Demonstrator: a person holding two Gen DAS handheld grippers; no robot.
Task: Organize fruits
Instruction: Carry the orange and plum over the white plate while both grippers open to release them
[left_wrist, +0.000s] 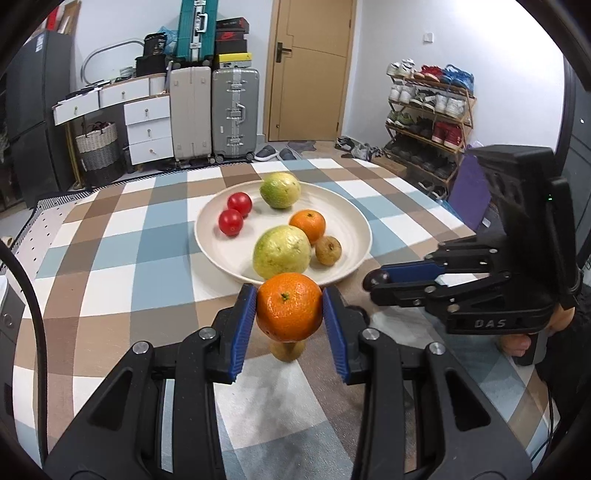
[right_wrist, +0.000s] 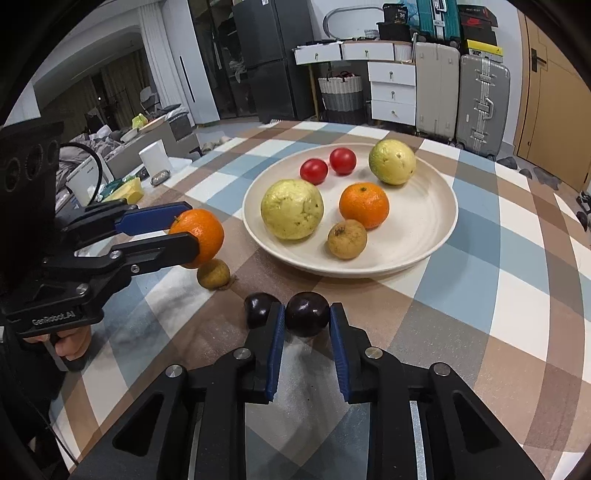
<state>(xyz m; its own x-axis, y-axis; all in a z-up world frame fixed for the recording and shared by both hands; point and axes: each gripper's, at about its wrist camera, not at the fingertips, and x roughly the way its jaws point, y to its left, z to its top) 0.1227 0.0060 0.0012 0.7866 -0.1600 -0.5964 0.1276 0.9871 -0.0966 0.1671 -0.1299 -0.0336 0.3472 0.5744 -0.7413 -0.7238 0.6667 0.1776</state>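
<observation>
Left wrist view: orange (left_wrist: 289, 312) clamped in left gripper (left_wrist: 290, 314), dark plum (right_wrist: 307, 318) pinched in right gripper (right_wrist: 307, 320).

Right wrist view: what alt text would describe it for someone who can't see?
The right gripper is closed on a dark plum above a checked tablecloth. Beyond sits a plate of fruit; at left, the left gripper holds an orange.
</observation>
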